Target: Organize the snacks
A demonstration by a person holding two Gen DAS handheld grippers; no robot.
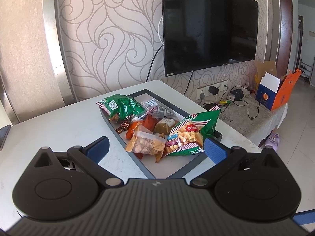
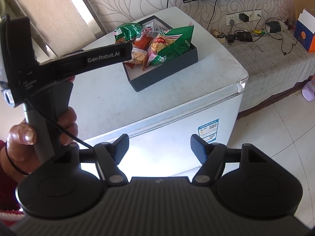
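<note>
A dark grey box (image 1: pixel 141 169) (image 2: pixel 167 74) stands on a white cabinet top (image 1: pixel 59 125) (image 2: pixel 110 94) and holds several snack packs. A green cracker bag (image 1: pixel 189 135) (image 2: pixel 173 45) leans at its right side. Another green bag (image 1: pixel 122 106) (image 2: pixel 126 30) lies at the far end. An orange clear pack (image 1: pixel 145 143) lies in front. My left gripper (image 1: pixel 155 147) is open and empty, just above the box's near end. My right gripper (image 2: pixel 159 147) is open and empty, off the cabinet's front edge. The left gripper's body (image 2: pixel 88 59) shows in the right wrist view.
A wall TV (image 1: pixel 208 25) hangs behind the cabinet. A low bench (image 2: pixel 275 55) at the right carries cables, chargers and an orange and blue carton (image 1: pixel 275 92). A phone (image 1: pixel 4 135) lies at the cabinet's left edge. Tiled floor (image 2: pixel 275 137) lies to the right.
</note>
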